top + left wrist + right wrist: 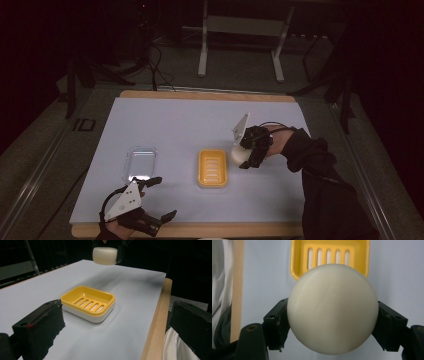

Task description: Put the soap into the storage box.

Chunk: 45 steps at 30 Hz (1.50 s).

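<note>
right hand-held gripper (244, 159) pinches soap bar (332, 308), carrying step; next needs lowering into yellow soap dish (213, 168). left hand-held gripper (161, 198) spread, idle.

I saw a smooth, waxy, cream soap bar (332, 308), a glossy yellow plastic soap dish (88, 303), a clear plastic lid (140, 162), matt pale sheet (170, 125) over a wooden table edge (156, 322), and rough black jaw pads.
</note>
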Each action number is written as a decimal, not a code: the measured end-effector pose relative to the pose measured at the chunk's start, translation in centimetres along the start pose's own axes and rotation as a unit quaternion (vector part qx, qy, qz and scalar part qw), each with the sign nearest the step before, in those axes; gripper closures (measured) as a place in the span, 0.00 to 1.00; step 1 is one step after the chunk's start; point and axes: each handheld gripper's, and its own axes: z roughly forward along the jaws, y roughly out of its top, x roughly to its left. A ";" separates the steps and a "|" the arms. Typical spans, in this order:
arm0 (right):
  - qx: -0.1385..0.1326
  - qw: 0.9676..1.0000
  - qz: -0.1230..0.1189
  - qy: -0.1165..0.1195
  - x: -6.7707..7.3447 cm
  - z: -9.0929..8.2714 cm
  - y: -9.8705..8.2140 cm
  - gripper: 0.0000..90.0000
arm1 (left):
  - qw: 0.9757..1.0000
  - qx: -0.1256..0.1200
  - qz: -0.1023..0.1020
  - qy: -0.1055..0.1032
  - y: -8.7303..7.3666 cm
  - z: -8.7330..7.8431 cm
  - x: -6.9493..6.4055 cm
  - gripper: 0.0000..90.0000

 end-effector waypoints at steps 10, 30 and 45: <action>0.000 1.000 -0.013 0.004 -0.3 1.6 2.5 0.28 | 1.000 -0.001 0.000 -0.001 0.0 0.0 -0.1 0.00; -0.037 0.999 -0.012 0.013 -0.8 6.9 4.7 0.28 | 1.000 -0.004 0.002 -0.002 0.1 -0.2 -0.1 0.00; 0.004 1.000 0.009 0.026 -1.6 10.9 4.7 0.28 | 1.000 -0.003 0.003 -0.007 0.0 -0.2 -0.1 0.00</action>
